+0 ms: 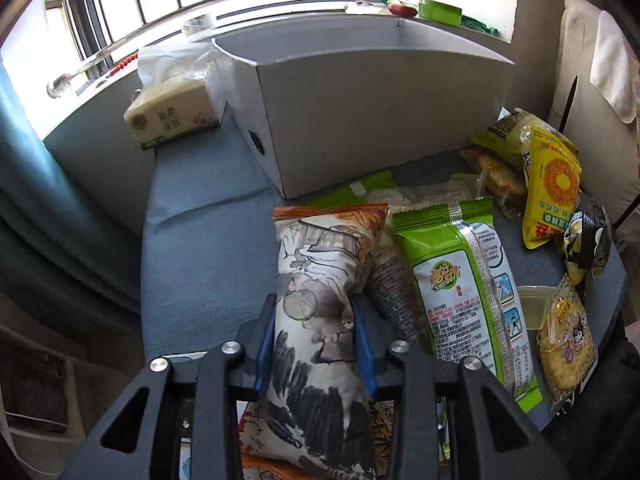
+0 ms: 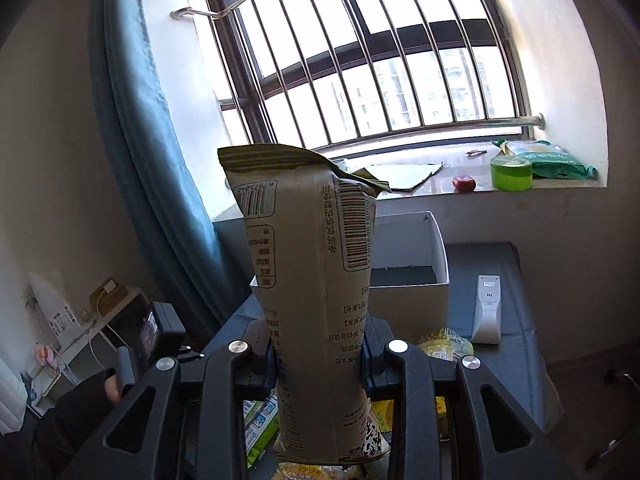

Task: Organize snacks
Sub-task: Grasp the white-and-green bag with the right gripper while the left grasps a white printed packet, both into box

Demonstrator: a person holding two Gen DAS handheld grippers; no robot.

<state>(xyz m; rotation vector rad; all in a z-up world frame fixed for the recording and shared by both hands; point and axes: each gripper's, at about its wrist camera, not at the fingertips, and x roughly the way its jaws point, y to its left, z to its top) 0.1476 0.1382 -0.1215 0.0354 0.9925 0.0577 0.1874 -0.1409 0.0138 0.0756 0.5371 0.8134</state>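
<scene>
Left gripper (image 1: 315, 340) angled steeply down over the blue counter (image 1: 200, 248), blue fingers (image 1: 266, 344) clenched on the middle of an ink-painting snack bag (image 1: 320, 304) that lies lengthwise on the counter, top end toward the white cardboard box (image 1: 360, 120). Just right of that bag, touching it, a green-and-white snack pack (image 1: 464, 296); further right a yellow sunflower-print bag (image 1: 554, 188), a black-and-white cartoon pack (image 1: 588, 240) and a clear corn-puff bag (image 1: 566, 340), all loosely heaped near the counter's right edge. Tissue pack (image 1: 172, 114) left of the box, against the window ledge.

Right gripper (image 2: 318, 354) tilted only slightly down, held well above the counter, fingers (image 2: 266, 354) grasping a tall olive-green snack bag (image 2: 312, 280) upright by its lower half, barcodes and printed back facing the camera, crimped top against the barred window (image 2: 380, 60).

Only from the right wrist: the box's open interior seen behind the lifted bag, a white remote (image 2: 488, 308) lying on the counter right of the box, a green tape roll (image 2: 512, 172) on the sill, and a gloved hand (image 2: 80, 408) at lower left. Only from the left wrist: the spread of snacks on the counter.
</scene>
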